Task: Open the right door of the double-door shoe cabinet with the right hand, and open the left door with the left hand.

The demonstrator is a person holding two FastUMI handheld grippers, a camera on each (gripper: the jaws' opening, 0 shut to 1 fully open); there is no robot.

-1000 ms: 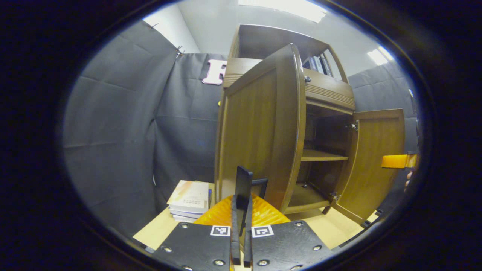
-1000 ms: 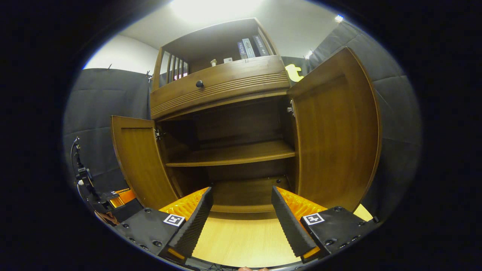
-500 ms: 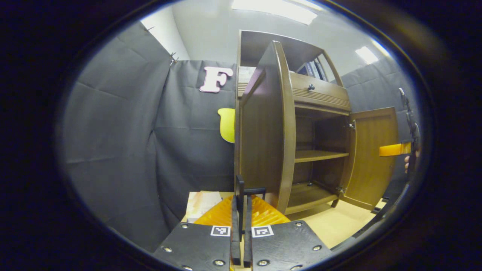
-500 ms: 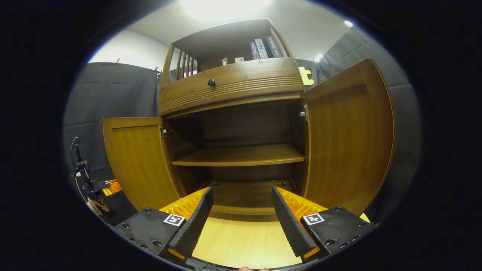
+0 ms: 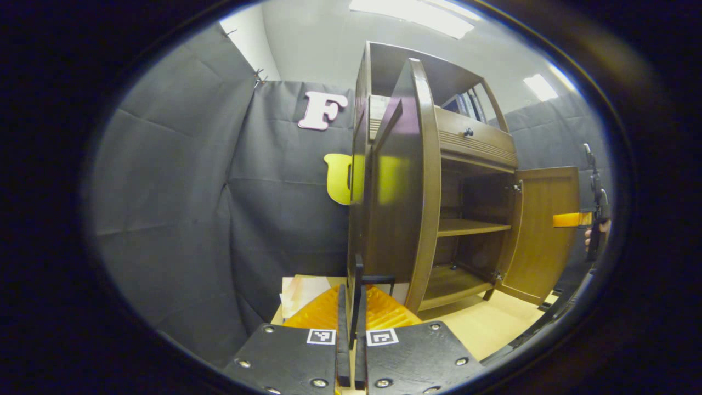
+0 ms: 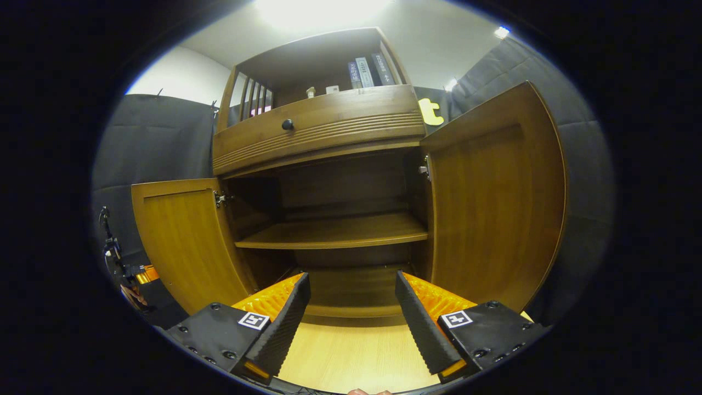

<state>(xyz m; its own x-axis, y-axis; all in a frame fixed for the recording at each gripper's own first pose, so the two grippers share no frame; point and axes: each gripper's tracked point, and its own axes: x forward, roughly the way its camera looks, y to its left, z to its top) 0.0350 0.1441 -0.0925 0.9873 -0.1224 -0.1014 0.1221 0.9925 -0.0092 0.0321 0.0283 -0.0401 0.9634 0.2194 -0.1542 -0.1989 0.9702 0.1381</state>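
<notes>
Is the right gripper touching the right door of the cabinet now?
Apart. The right gripper view shows the right gripper open over the floor in front of the cabinet, with the right door swung open to its side and a clear gap between them.

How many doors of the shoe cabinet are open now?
2: the left door swung out left, the right door swung out right of the inner shelf.

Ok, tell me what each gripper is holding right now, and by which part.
The left gripper is shut on the left door, pinching the upright bar of its black handle. The right gripper is open, holding nothing.
</notes>
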